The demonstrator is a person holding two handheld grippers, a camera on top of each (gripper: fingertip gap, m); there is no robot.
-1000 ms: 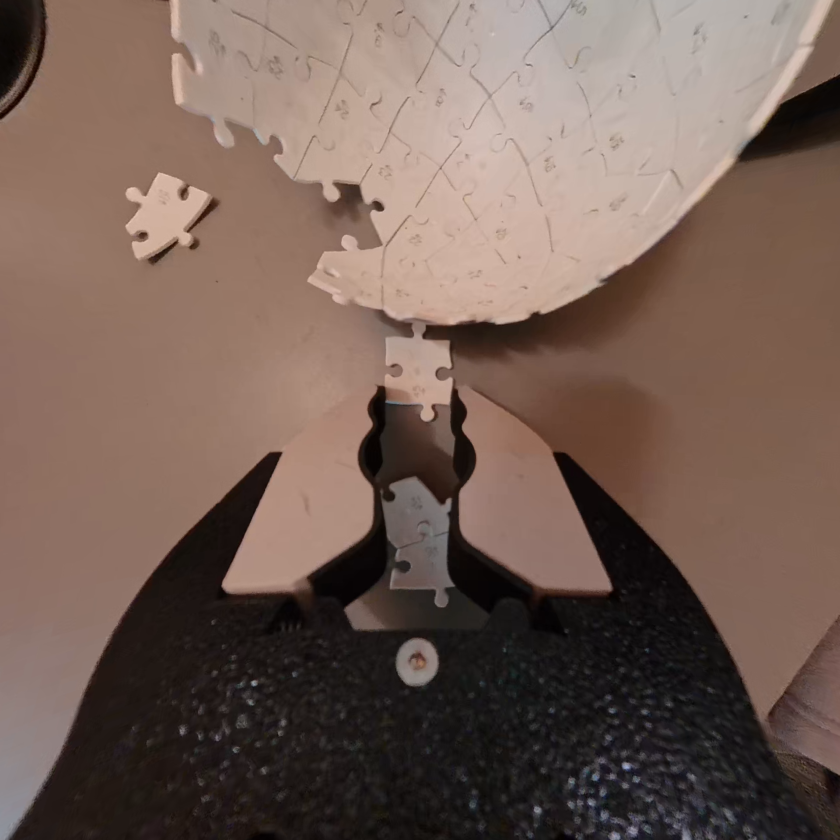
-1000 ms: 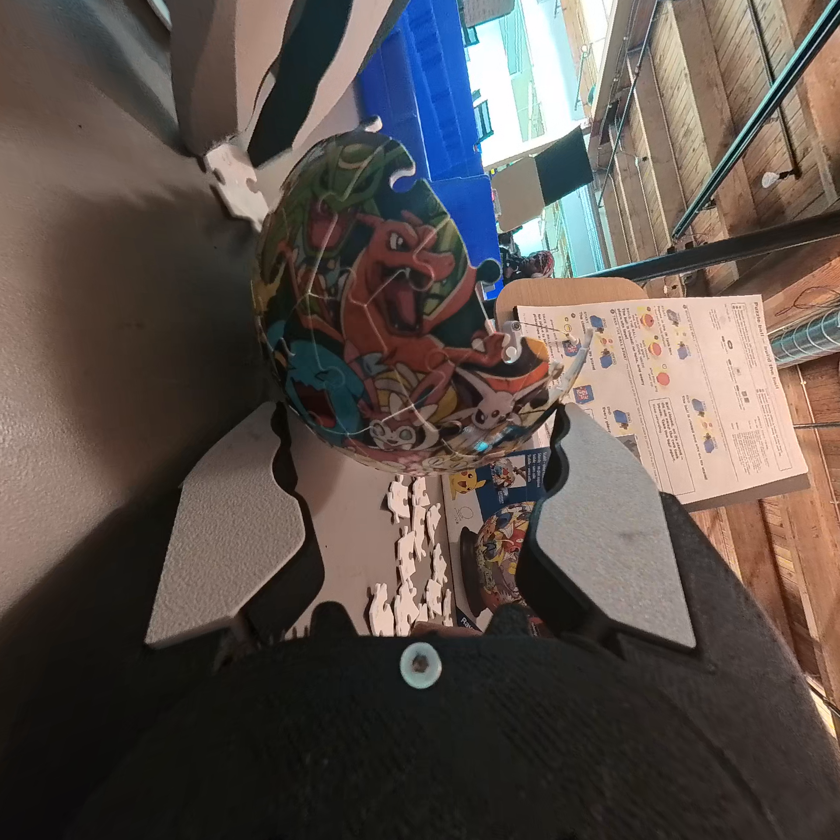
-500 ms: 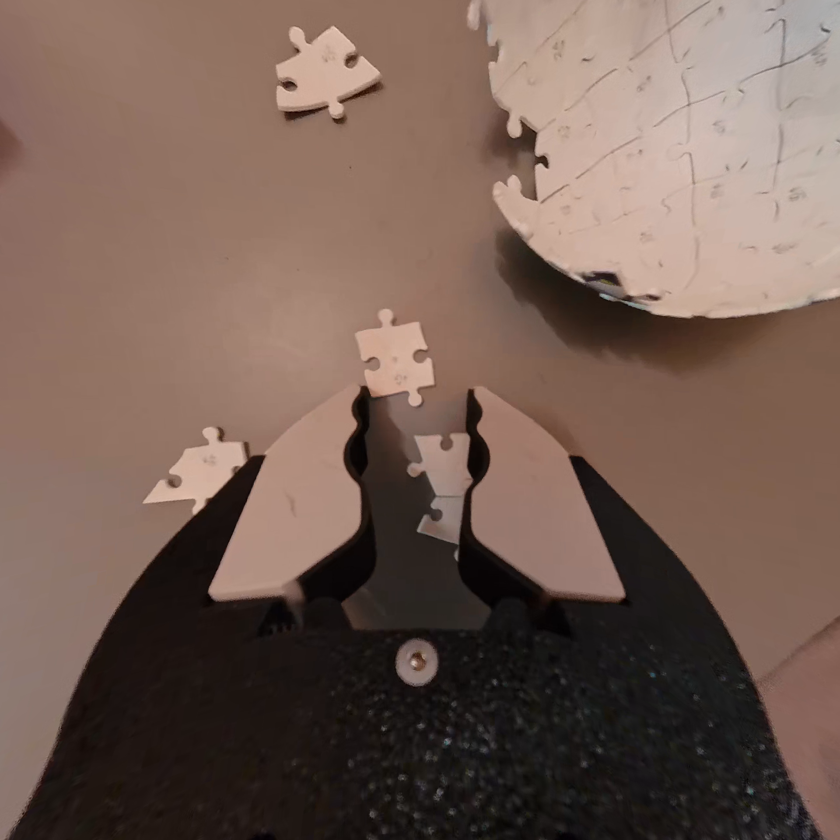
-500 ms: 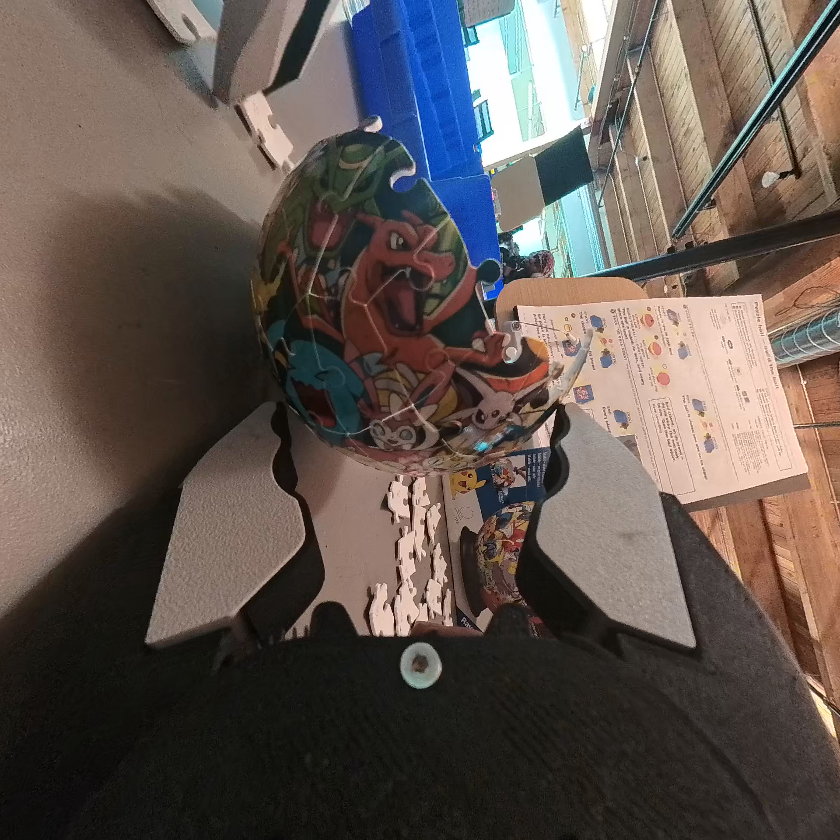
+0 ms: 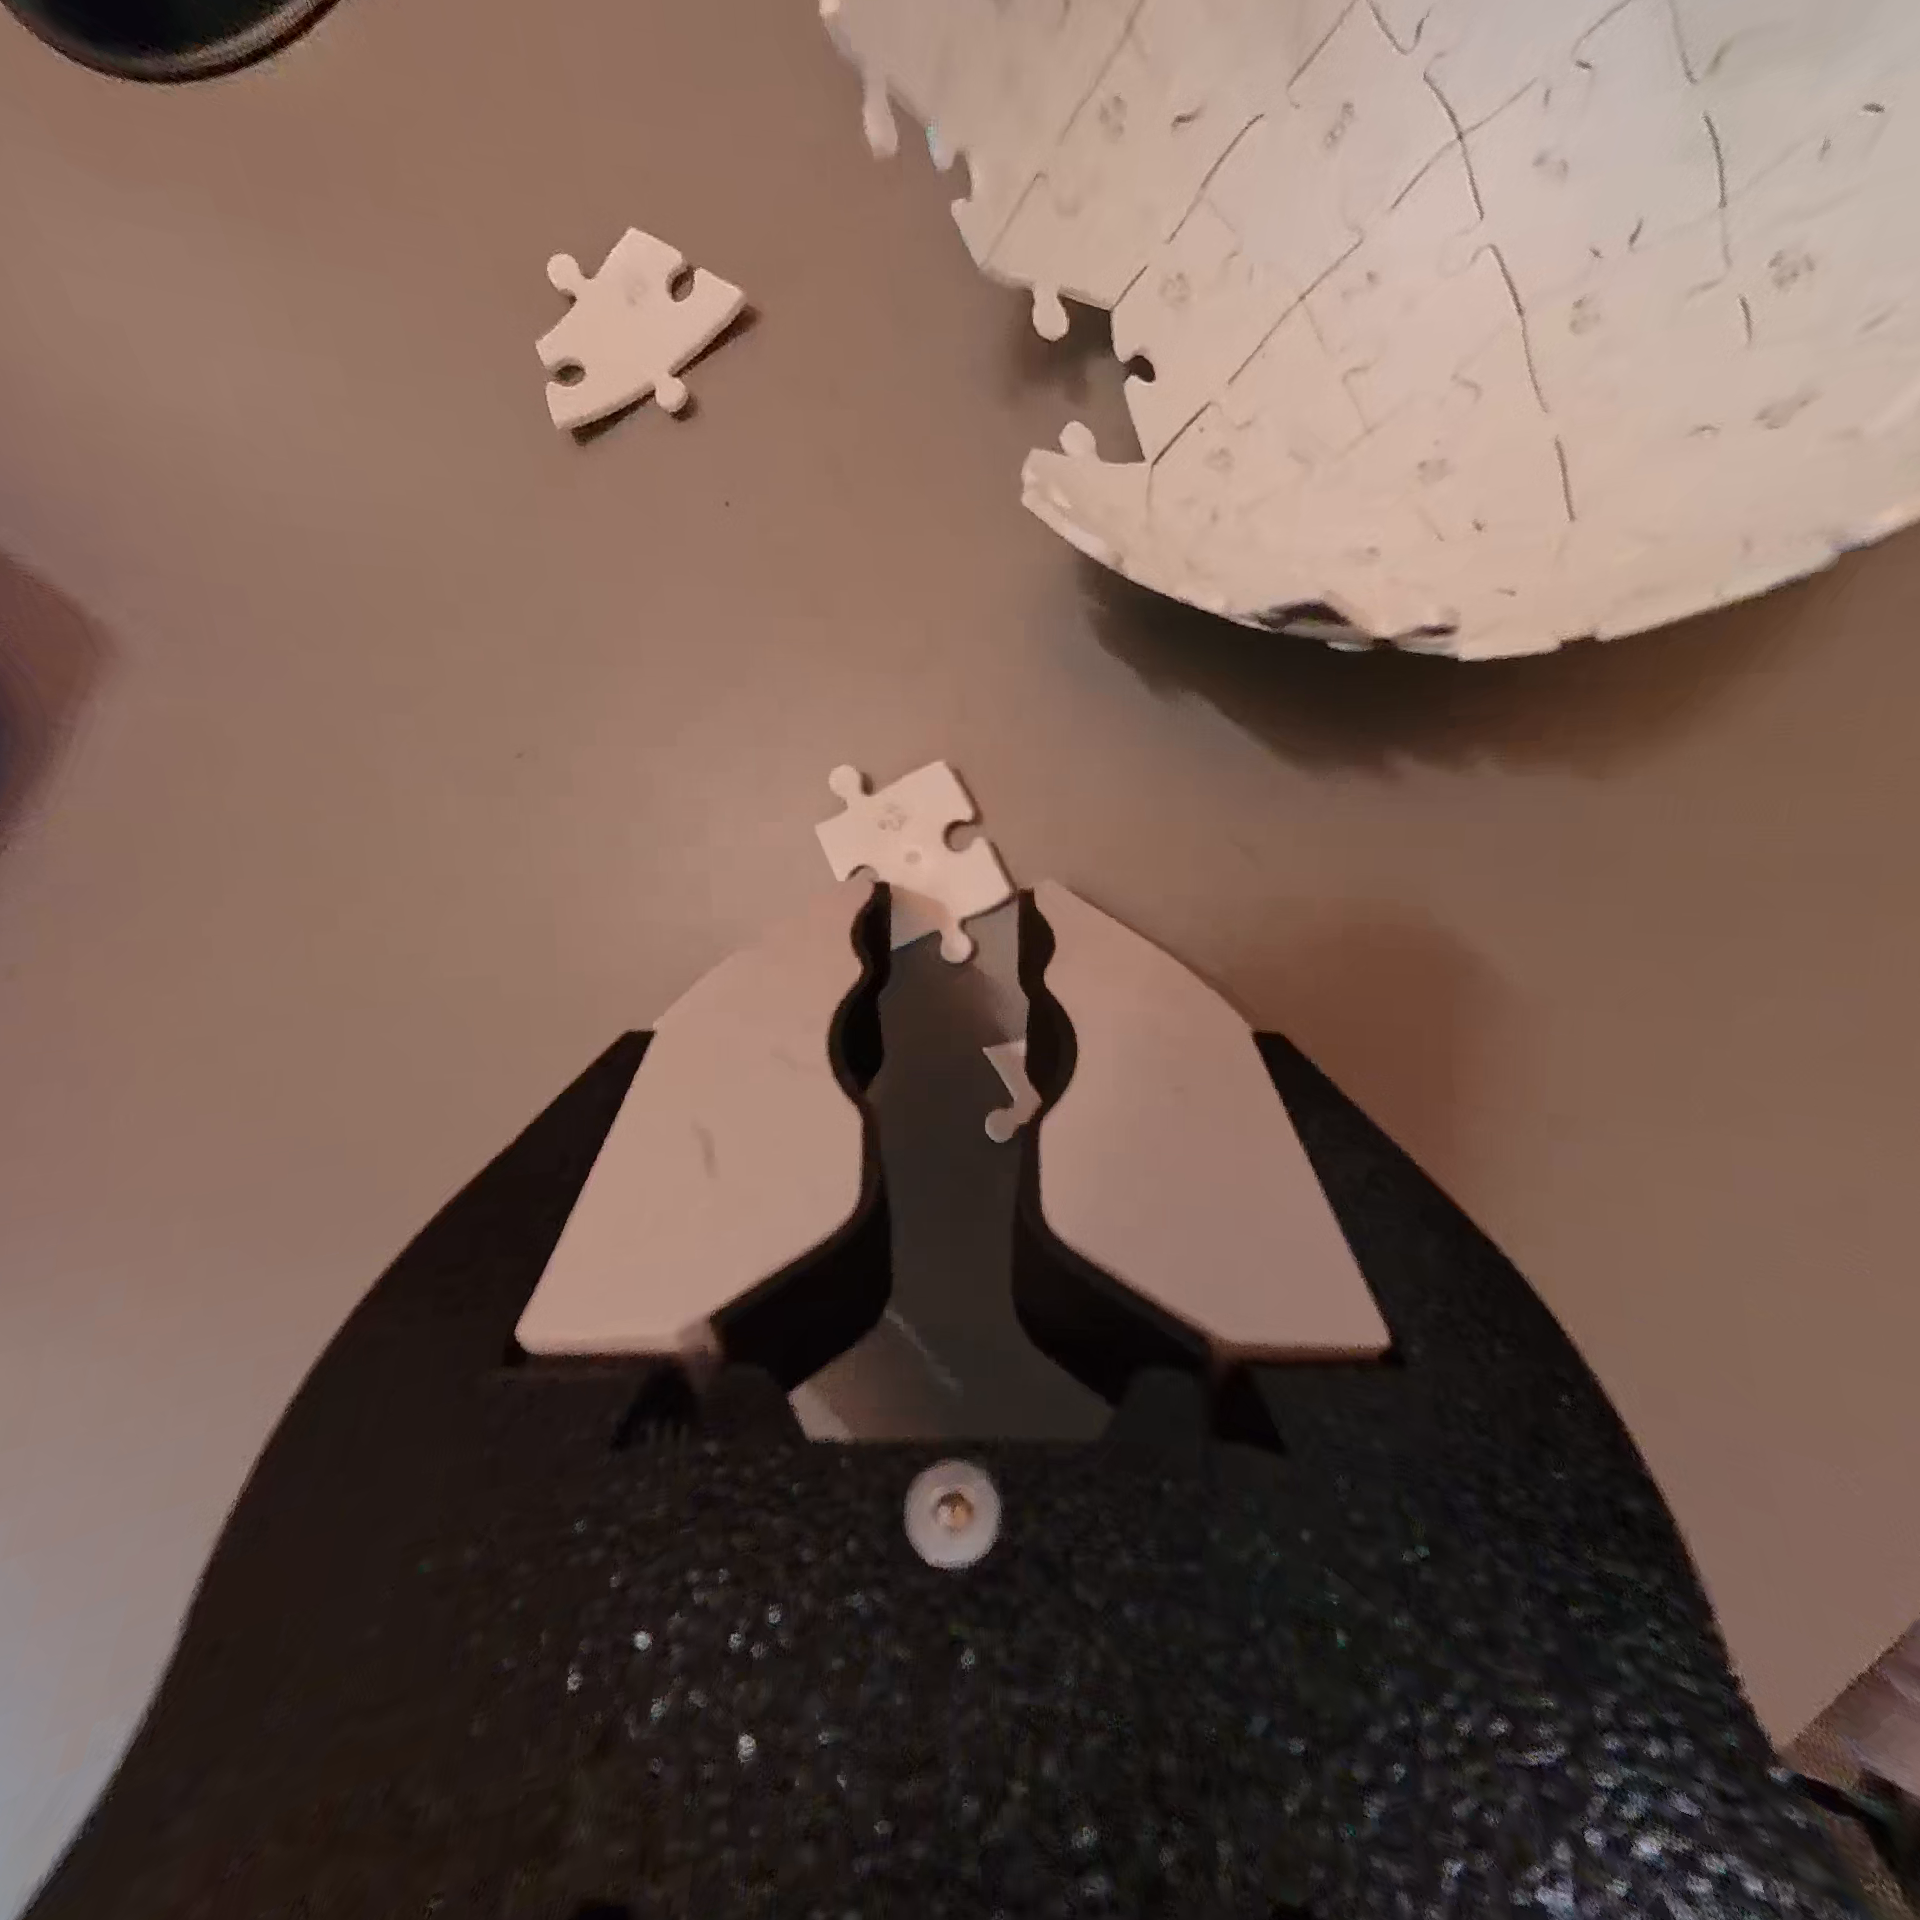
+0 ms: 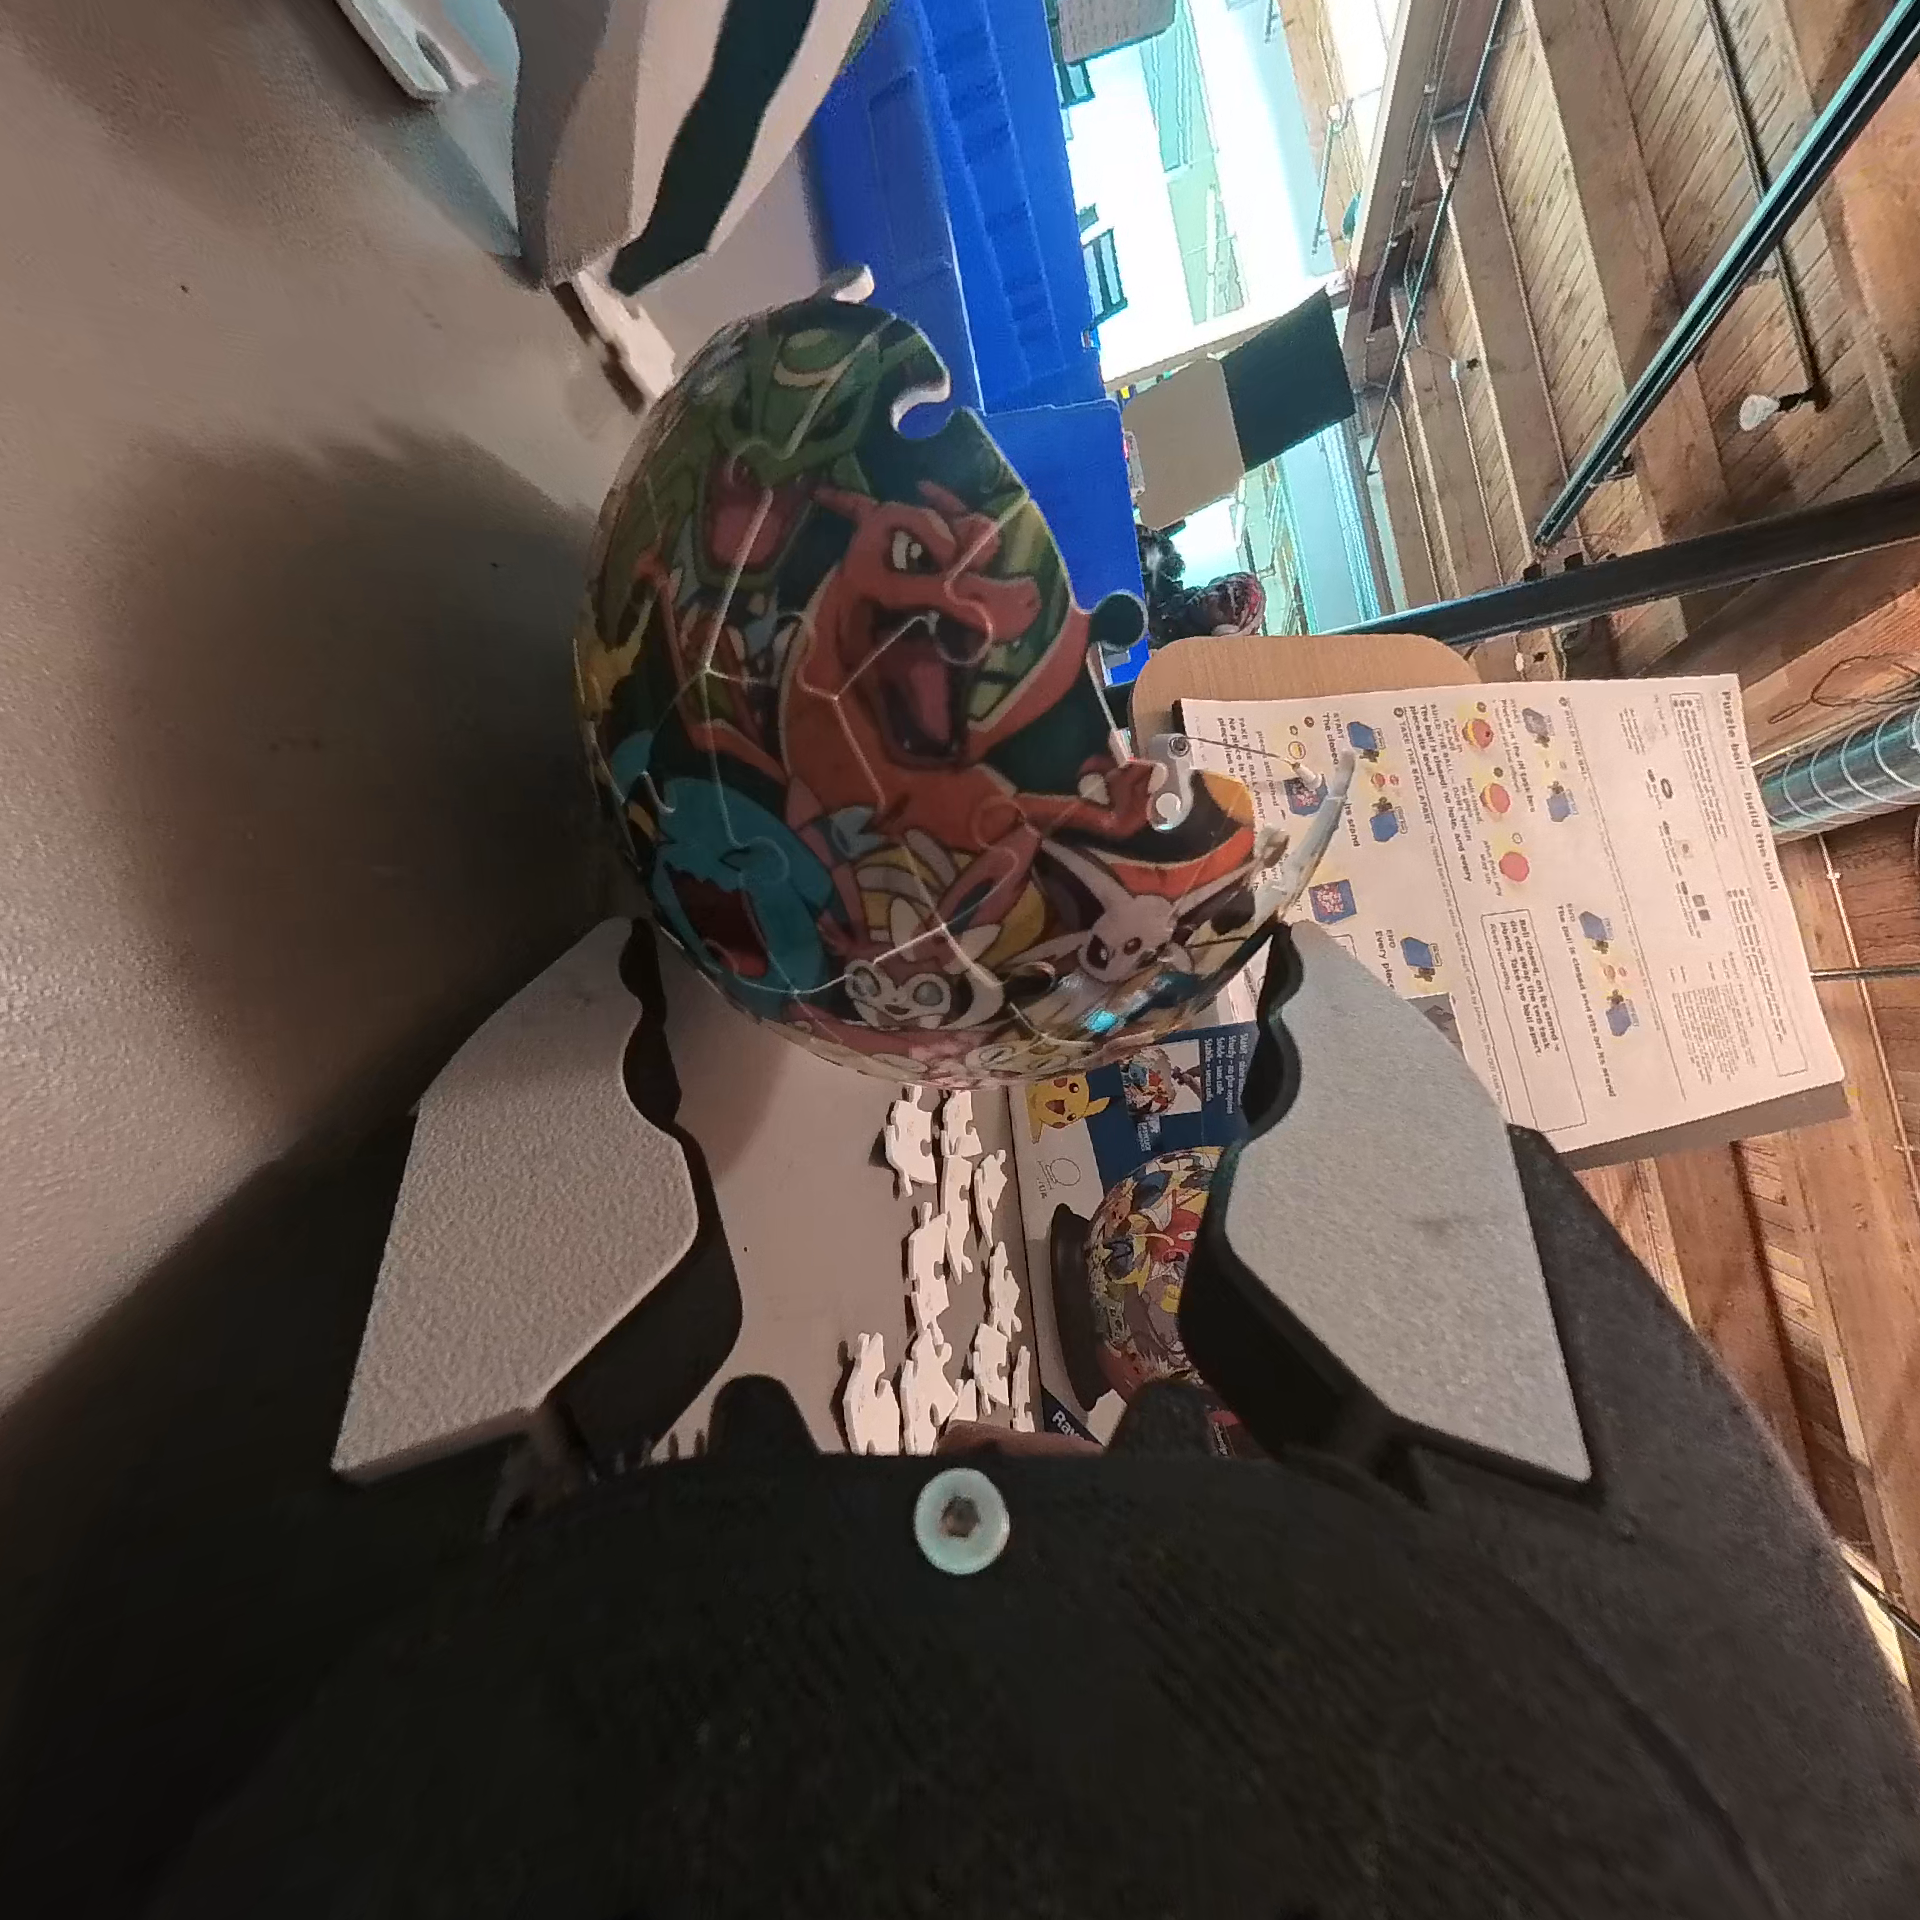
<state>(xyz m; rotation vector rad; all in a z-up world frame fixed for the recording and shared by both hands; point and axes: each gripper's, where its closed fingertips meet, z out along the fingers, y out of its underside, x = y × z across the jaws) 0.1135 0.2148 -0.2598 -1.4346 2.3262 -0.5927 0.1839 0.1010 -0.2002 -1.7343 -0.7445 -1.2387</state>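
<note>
My left gripper (image 5: pixel 951 899) is shut on a white, face-down puzzle piece (image 5: pixel 914 847) that sticks out tilted from its fingertips, just above the brown table (image 5: pixel 416 727). The white inside of a partly built puzzle ball (image 5: pixel 1507 312) fills the upper right, its jagged open edge facing the piece. My right gripper (image 6: pixel 961 935) is shut on that ball (image 6: pixel 883 727), whose colourful cartoon outside shows between its fingers. The left gripper (image 6: pixel 665 135) with its piece (image 6: pixel 618 327) shows above the ball's open edge.
A loose white piece (image 5: pixel 639 332) lies on the table at upper left, another (image 5: pixel 1008 1091) under my left fingers. A dark round object (image 5: pixel 156 31) sits at the top left corner. Beyond the ball are several white pieces (image 6: pixel 951 1268), the puzzle box (image 6: pixel 1122 1247), an instruction sheet (image 6: pixel 1558 883) and blue crates (image 6: pixel 935 208). The dark round object (image 5: pixel 156 31) lies around 20 centimetres away from my left fingertips.
My left gripper drew the piece back from the ball's edge, then moved nearer again; the piece has turned slightly in the grip. The right gripper and ball have held still.
</note>
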